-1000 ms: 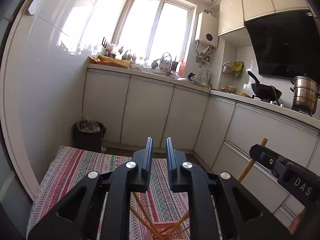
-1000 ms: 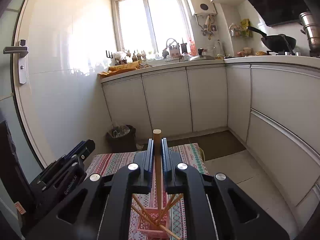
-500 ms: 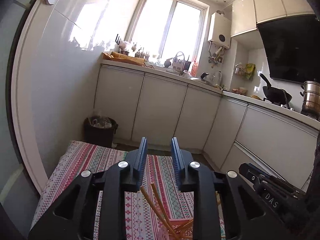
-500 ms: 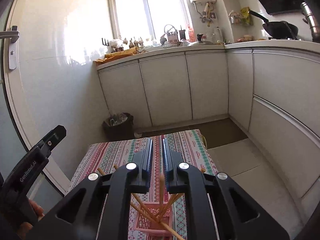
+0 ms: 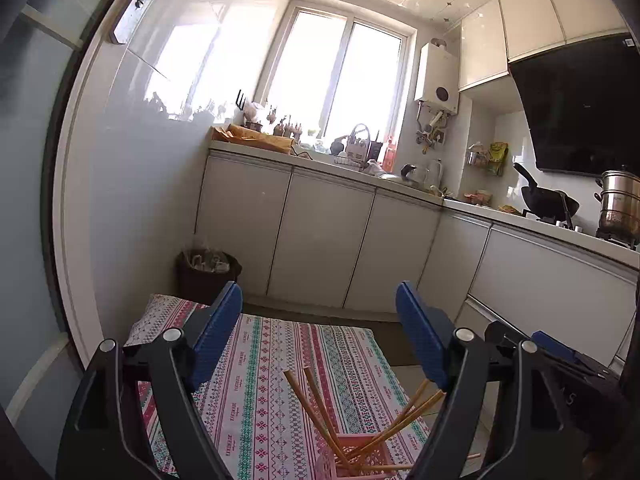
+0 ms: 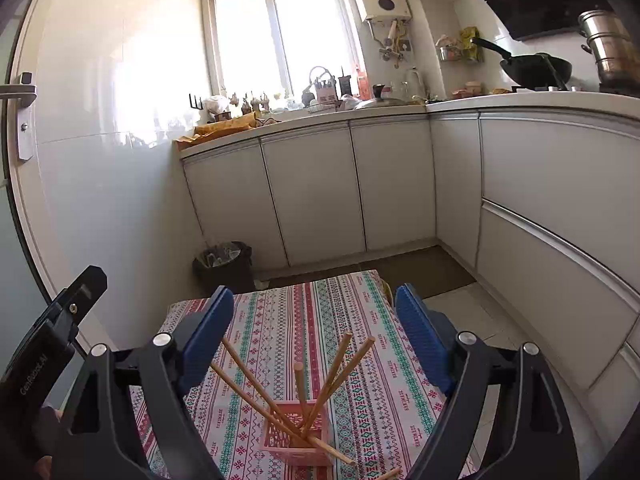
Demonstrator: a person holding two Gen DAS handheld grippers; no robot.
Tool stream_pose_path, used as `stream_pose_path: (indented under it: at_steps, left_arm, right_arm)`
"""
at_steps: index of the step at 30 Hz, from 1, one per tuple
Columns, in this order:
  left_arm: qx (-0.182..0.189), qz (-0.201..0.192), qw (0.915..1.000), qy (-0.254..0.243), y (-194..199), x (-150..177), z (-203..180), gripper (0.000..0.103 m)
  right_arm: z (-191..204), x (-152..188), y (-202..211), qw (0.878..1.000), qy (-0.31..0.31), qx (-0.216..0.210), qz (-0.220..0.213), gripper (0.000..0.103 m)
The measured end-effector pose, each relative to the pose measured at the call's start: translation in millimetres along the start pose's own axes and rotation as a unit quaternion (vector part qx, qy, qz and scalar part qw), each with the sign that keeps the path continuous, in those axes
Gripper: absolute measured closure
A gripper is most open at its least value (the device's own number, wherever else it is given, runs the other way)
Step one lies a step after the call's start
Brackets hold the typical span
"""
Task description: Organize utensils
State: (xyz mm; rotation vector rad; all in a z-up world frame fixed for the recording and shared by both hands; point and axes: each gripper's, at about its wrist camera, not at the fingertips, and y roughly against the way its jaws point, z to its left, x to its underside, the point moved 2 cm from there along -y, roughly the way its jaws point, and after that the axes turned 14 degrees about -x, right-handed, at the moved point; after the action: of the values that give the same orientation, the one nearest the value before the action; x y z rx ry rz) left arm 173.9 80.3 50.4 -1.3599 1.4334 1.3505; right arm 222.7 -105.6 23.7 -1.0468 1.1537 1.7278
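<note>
A pink slotted basket (image 6: 296, 436) stands on the table's patterned cloth (image 6: 280, 320) and holds several wooden chopsticks (image 6: 332, 372), splayed out at angles. My right gripper (image 6: 314, 300) hovers just above and behind it. Its jaws are opening wide, with nothing pressed between the blue pads. In the left wrist view the basket (image 5: 352, 452) and chopsticks (image 5: 316, 408) sit low between my left gripper's (image 5: 319, 300) fingers. Those jaws are also opening and touch nothing. One chopstick tip (image 6: 388, 474) pokes in at the bottom edge.
A black waste bin (image 6: 224, 260) stands on the floor beyond the table's far edge. White cabinets (image 6: 312, 192) run along the back and right, with a wok (image 6: 536, 68) and steel pot (image 6: 608, 48) on the counter. The left gripper's body (image 6: 60, 320) is at the table's left.
Both grippers have gone from nearly shut to wide open. The right one let go of the upright chopstick, which now rests in the basket. The left gripper shifted sideways.
</note>
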Motion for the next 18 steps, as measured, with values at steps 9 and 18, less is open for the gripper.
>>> stream_pose_path:
  at_steps: [9, 18]
  left_arm:
    - [0.004, -0.005, 0.9999, 0.008, 30, 7, 10, 0.007]
    - [0.078, 0.158, 0.9727, -0.151, 17, 80, -12, 0.007]
  right_arm:
    - [-9, 7, 35, 0.999, 0.012, 0.03, -0.005, 0.007]
    - [-54, 52, 94, 0.997, 0.008, 0.073, 0.012, 0.007]
